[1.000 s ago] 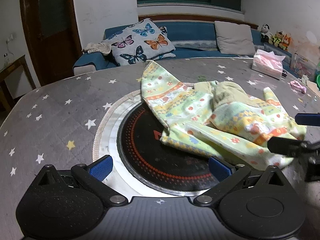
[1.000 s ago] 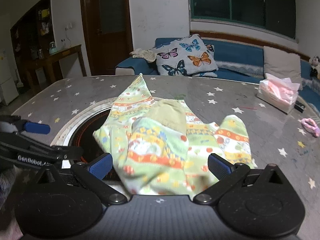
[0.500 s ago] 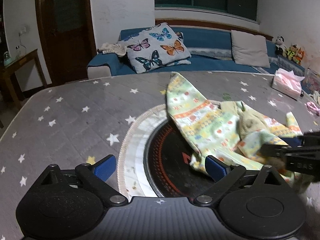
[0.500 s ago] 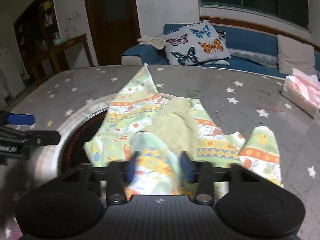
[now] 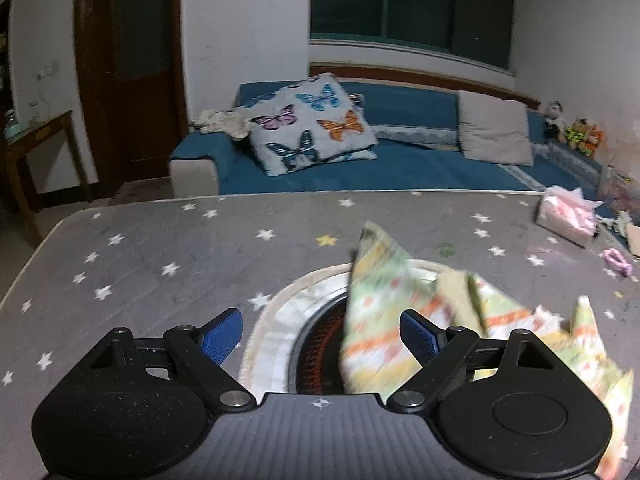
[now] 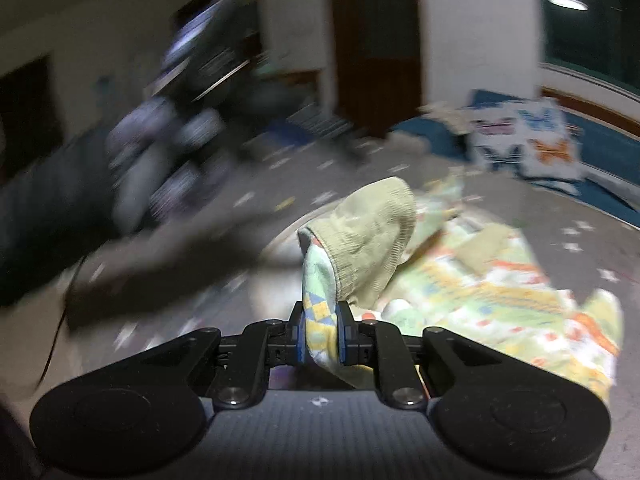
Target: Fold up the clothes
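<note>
Patterned green garment (image 5: 384, 312): child's printed clothing, pale green with orange and yellow bands, olive ribbed cuff (image 6: 372, 240). Lies crumpled on the star-print grey table cover (image 5: 168, 248), partly over the round black cooktop (image 5: 320, 344) set in the table. Long axis slants from a pointed tip toward the sofa down to the near right.

Right gripper (image 6: 320, 336): jaws have just been closing; clamped on a fold of the garment, lifting the cuff end.

Left gripper (image 5: 320, 332): jaws apart, just been narrowing slightly, nothing pinched; cloth lies beyond the right finger.

Surroundings: blue sofa (image 5: 412, 160), butterfly cushion (image 5: 312, 124), tissue box (image 5: 564, 220).
</note>
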`<state>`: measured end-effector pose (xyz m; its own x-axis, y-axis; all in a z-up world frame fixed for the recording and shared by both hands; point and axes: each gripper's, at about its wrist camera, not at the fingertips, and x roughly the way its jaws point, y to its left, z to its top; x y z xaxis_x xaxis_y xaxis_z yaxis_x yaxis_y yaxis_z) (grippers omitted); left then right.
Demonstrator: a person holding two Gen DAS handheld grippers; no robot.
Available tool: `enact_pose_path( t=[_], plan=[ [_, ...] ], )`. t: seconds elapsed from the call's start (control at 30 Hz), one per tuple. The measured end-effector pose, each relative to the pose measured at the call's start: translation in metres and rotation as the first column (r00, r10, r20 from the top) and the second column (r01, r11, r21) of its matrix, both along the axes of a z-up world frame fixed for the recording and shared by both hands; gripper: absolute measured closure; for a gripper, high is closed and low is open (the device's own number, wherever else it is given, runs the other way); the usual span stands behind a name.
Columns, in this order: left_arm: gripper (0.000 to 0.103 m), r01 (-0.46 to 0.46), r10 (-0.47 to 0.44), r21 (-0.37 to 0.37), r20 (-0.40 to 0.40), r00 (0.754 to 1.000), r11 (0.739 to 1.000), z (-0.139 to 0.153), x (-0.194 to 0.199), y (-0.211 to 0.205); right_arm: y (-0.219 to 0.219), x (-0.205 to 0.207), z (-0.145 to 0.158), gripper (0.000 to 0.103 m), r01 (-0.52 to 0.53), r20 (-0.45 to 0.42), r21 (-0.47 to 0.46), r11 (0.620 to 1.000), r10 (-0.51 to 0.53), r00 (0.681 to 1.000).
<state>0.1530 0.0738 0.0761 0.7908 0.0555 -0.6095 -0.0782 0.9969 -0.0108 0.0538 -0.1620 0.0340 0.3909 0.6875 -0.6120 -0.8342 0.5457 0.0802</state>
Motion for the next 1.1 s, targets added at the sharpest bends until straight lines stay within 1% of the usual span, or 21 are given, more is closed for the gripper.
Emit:
enact_pose_path(
  t=[0.07, 0.1, 0.13, 0.17, 0.2, 0.27, 0.33, 0.4, 0.47, 0.57, 0.63, 0.67, 0.7, 0.73, 0.77, 0.83, 0.93, 0.97, 1.0, 1.07, 1.1],
  plan=[
    [0.016, 0.029, -0.029, 0.006, -0.002, 1.0, 1.0, 0.001, 0.004, -0.01, 0.002, -0.009, -0.005, 0.089, -0.05, -0.018, -0.028, 0.998, 0.05, 0.999],
    [0.016, 0.044, -0.043, 0.012, -0.005, 0.999, 0.999, 0.0, 0.007, -0.015, 0.003, -0.013, -0.007, 0.085, -0.075, -0.028, -0.041, 0.996, 0.074, 0.997],
    [0.016, 0.059, -0.059, 0.016, -0.013, 0.998, 0.998, -0.001, 0.011, -0.022, 0.005, -0.017, -0.01, 0.084, -0.101, -0.038, -0.054, 0.993, 0.099, 0.994],
    [0.016, 0.075, -0.075, 0.02, -0.022, 0.997, 0.997, -0.003, 0.015, -0.028, 0.002, -0.017, -0.008, 0.083, -0.104, -0.044, -0.052, 0.993, 0.102, 0.994],
    [0.016, 0.089, -0.088, 0.024, -0.03, 0.996, 0.996, -0.006, 0.019, -0.033, -0.002, -0.015, -0.003, 0.078, -0.096, -0.045, -0.041, 0.995, 0.094, 0.995],
    [0.015, 0.118, -0.116, 0.036, -0.047, 0.992, 0.992, -0.012, 0.028, -0.044, -0.011, -0.001, 0.007, 0.07, -0.049, -0.038, -0.021, 0.999, 0.048, 0.998],
    [0.015, 0.138, -0.135, 0.051, -0.066, 0.989, 0.989, -0.019, 0.037, -0.054, -0.02, 0.015, 0.016, 0.069, 0.002, -0.03, -0.001, 1.0, -0.002, 1.0],
    [0.015, 0.147, -0.141, 0.064, -0.093, 0.986, 0.987, -0.027, 0.048, -0.061, -0.03, 0.036, 0.022, 0.069, 0.087, -0.02, 0.01, 0.996, -0.087, 0.996],
    [0.016, 0.152, -0.142, 0.076, -0.124, 0.982, 0.985, -0.036, 0.058, -0.065, -0.035, 0.06, 0.023, 0.068, 0.18, -0.006, 0.012, 0.984, -0.18, 0.984],
    [0.016, 0.165, -0.149, 0.089, -0.167, 0.975, 0.982, -0.047, 0.069, -0.069, -0.036, 0.1, 0.015, 0.063, 0.275, -0.023, 0.01, 0.961, -0.275, 0.961],
    [0.025, 0.177, -0.157, 0.091, -0.194, 0.968, 0.98, -0.054, 0.075, -0.07, -0.036, 0.126, 0.008, 0.063, 0.328, -0.043, 0.005, 0.945, -0.328, 0.944],
    [0.027, 0.183, -0.162, 0.087, -0.211, 0.964, 0.979, -0.058, 0.078, -0.069, -0.035, 0.14, 0.002, 0.063, 0.347, -0.056, -0.002, 0.938, -0.347, 0.936],
    [0.035, 0.185, -0.162, 0.081, -0.227, 0.96, 0.979, -0.061, 0.08, -0.068, -0.033, 0.15, -0.005, 0.063, 0.362, -0.068, -0.008, 0.932, -0.362, 0.93],
    [0.047, 0.186, -0.163, 0.075, -0.243, 0.956, 0.98, -0.065, 0.083, -0.067, -0.031, 0.159, -0.012, 0.063, 0.376, -0.079, -0.015, 0.926, -0.376, 0.923],
    [0.052, 0.187, -0.164, 0.066, -0.26, 0.952, 0.98, -0.07, 0.085, -0.065, -0.029, 0.168, -0.019, 0.063, 0.39, -0.091, -0.021, 0.921, -0.39, 0.916],
    [0.078, 0.192, -0.172, 0.05, -0.275, 0.946, 0.98, -0.075, 0.085, -0.061, -0.025, 0.18, -0.028, 0.063, 0.41, -0.112, -0.026, 0.912, -0.41, 0.905],
    [0.094, 0.196, -0.179, 0.033, -0.281, 0.943, 0.98, -0.079, 0.082, -0.054, -0.017, 0.194, -0.04, 0.064, 0.416, -0.124, -0.042, 0.908, -0.418, 0.9],
    [0.096, 0.194, -0.179, 0.03, -0.273, 0.945, 0.98, -0.078, 0.079, -0.051, -0.015, 0.196, -0.043, 0.068, 0.415, -0.127, -0.051, 0.908, -0.418, 0.9],
    [0.098, 0.186, -0.173, 0.025, -0.264, 0.949, 0.982, -0.077, 0.075, -0.048, -0.013, 0.198, -0.046, 0.08, 0.413, -0.132, -0.06, 0.909, -0.417, 0.899],
    [0.1, 0.16, -0.151, 0.017, -0.235, 0.96, 0.987, -0.07, 0.066, -0.039, -0.013, 0.194, -0.046, 0.096, 0.416, -0.133, -0.062, 0.907, -0.421, 0.897],
    [0.1, 0.145, -0.138, 0.015, -0.22, 0.966, 0.989, -0.067, 0.06, -0.033, -0.015, 0.19, -0.044, 0.098, 0.42, -0.129, -0.057, 0.906, -0.424, 0.896]
  ],
)
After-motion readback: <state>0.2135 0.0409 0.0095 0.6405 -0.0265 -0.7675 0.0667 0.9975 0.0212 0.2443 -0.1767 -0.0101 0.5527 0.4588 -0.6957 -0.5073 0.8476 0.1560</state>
